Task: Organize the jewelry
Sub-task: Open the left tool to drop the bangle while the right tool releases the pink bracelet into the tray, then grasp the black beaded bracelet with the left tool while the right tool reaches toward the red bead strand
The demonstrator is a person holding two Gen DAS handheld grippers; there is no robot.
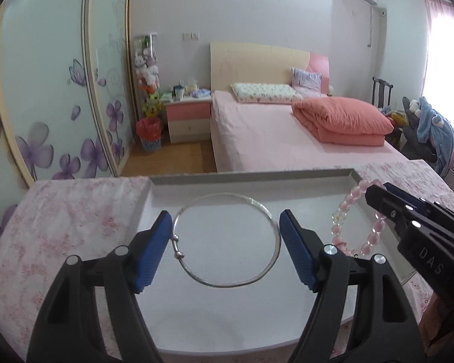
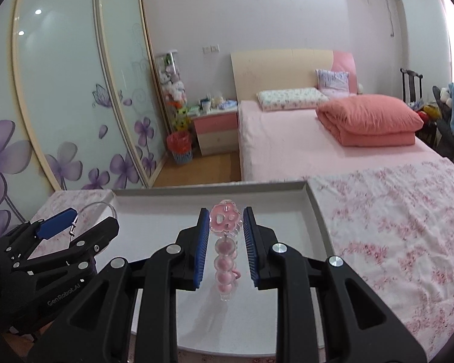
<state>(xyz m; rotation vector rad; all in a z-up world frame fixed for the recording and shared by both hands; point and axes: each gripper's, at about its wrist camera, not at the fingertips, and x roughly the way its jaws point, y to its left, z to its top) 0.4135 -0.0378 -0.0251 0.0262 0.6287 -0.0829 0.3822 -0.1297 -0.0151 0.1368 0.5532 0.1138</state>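
Observation:
A thin silver bangle (image 1: pixel 227 239) lies in a shallow grey tray (image 1: pixel 251 178) between the blue pads of my left gripper (image 1: pixel 225 222), which is open around it, both pads very near its rim. A pink bead bracelet (image 1: pixel 352 224) with a flower charm stands on edge in the tray's right part. In the right wrist view the bracelet (image 2: pixel 225 254) sits between the pads of my right gripper (image 2: pixel 226 220); the jaws stand slightly apart from the beads. The left gripper (image 2: pixel 75 227) and the bangle (image 2: pixel 106 205) show at left there.
The tray (image 2: pixel 314 208) rests on a table with a pink floral cloth (image 2: pixel 402 227). Behind it are a pink bed (image 1: pixel 272 133), a nightstand (image 1: pixel 187 118), a red bin (image 1: pixel 149 133) and sliding wardrobe doors (image 1: pixel 45 90) at left.

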